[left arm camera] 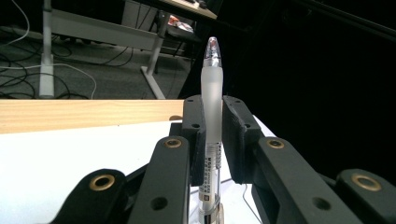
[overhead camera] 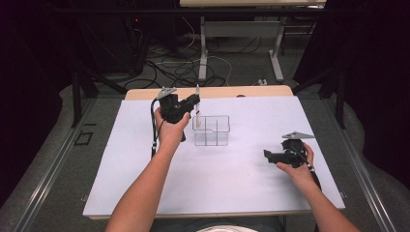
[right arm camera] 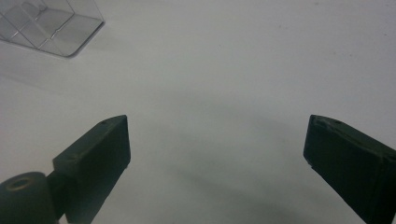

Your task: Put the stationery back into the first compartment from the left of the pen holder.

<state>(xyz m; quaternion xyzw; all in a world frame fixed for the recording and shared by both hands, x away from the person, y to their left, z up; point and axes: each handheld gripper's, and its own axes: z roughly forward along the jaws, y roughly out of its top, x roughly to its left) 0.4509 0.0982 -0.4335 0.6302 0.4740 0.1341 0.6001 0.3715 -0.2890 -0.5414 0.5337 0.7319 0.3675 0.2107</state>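
Your left fingers [left arm camera: 236,135] are clamped on a pen [left arm camera: 212,121], one matte black pad flat against each side of its barrel. The pen stands upright between them: a frosted, translucent white tube with a clear rounded tip on top, small print on a label lower down and a shiny metal ring near the bottom. In the high view your left gripper [overhead camera: 196,102] holds that pen [overhead camera: 197,99] in the air, above the far left corner of a clear plastic box [overhead camera: 211,130].

The box is square-cornered with thin glossy walls and inner dividers that split it into compartments; it sits on the bench [overhead camera: 232,183], a smooth white sheet over a pale wooden top whose edge shows at the far side. The pen is not yet in any compartment.

Your right fingers [right arm camera: 98,154] stand wide apart with nothing between them, their blocky black pads over bare white surface. The right gripper [overhead camera: 267,154] rests low on the bench, well apart from the box, pointing towards it. A corner of the box [right arm camera: 51,28] shows far ahead of those fingers.

Beyond the bench, tangled cables [overhead camera: 169,67] lie on the grey floor around metal desk legs [overhead camera: 203,53].
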